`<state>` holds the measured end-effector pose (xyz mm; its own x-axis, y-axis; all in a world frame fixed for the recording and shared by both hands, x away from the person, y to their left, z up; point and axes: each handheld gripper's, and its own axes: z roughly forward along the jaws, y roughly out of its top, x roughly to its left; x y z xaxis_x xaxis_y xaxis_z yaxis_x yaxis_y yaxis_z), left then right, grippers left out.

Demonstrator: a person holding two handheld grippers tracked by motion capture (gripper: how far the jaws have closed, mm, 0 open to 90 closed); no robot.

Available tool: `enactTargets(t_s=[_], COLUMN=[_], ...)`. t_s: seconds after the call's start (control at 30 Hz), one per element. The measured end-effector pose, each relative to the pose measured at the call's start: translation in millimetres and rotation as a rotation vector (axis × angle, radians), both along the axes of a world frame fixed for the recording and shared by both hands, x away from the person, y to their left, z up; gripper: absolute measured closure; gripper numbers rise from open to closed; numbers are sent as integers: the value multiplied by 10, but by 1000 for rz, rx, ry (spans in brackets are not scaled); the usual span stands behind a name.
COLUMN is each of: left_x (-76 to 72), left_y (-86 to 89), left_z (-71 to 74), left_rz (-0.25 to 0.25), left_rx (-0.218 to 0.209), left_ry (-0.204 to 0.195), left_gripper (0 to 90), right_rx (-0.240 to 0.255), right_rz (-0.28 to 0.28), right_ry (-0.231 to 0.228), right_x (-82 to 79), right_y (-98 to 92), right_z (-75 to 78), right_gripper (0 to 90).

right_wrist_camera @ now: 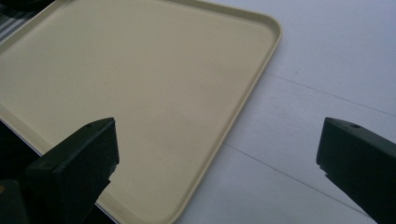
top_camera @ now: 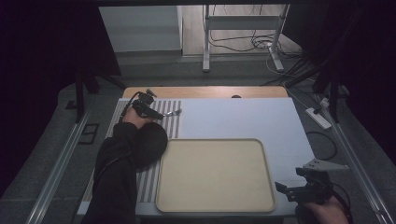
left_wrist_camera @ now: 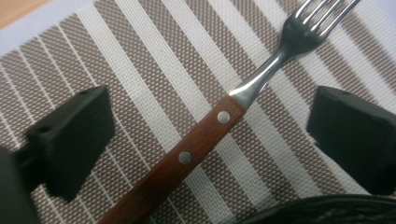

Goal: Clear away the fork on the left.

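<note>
A fork [left_wrist_camera: 261, 74] with a brown riveted wooden handle and steel tines lies flat on a brown-and-white striped placemat [left_wrist_camera: 154, 56]. My left gripper [left_wrist_camera: 210, 123] is open, low over the mat, with one jaw on each side of the handle and neither touching it. In the high view this gripper [top_camera: 158, 113] is at the mat's far end, and the fork [top_camera: 173, 112] points right. My right gripper [top_camera: 286, 190] is open and empty beside the near right corner of the beige tray [top_camera: 215, 175], with the tray's edge [right_wrist_camera: 243, 107] running between its jaws.
A black round dish [top_camera: 152, 142] sits on the placemat [top_camera: 147, 179] close behind the left hand, its rim [left_wrist_camera: 327, 210] just under the gripper. The white table top [top_camera: 243, 116] extends to the right. A bare wooden strip [top_camera: 205, 92] runs along the far edge.
</note>
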<state>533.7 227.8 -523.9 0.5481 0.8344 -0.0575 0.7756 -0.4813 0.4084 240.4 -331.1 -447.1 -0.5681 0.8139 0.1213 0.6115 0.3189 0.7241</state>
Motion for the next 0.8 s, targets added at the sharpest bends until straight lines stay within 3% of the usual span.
enactTargets(t_s=[0.03, 0.17, 0.23, 0.37, 0.53, 0.57, 0.8], left_x=[1, -19, -44, -74, -92, -92, -89], left_y=[-16, -8, 18, 27, -13, -13, -17], left_z=[-18, 9, 35, 56, 67, 67, 76], left_rz=[-15, -32, -64, -121, -228, -228, -311], left_rx=[18, 16, 17, 33, 62, 62, 100], left_ry=[10, -1, -4, -10, -27, -27, -58], left_gripper=[146, 250, 408, 621, 750, 777, 781], right_rx=[-2, -1, -2, -4, -4, -4, 1], right_rz=[1, 3, 4, 6, 7, 7, 7], right_ry=[1, 1, 1, 1, 1, 1, 1], right_x=[-1, -1, -3, -4, -5, -5, -6], right_y=[-1, -2, -1, 1, 2, 1, -4], right_z=[1, 1, 1, 1, 2, 2, 2], right_gripper=[0, 0, 0, 0, 0, 0, 0])
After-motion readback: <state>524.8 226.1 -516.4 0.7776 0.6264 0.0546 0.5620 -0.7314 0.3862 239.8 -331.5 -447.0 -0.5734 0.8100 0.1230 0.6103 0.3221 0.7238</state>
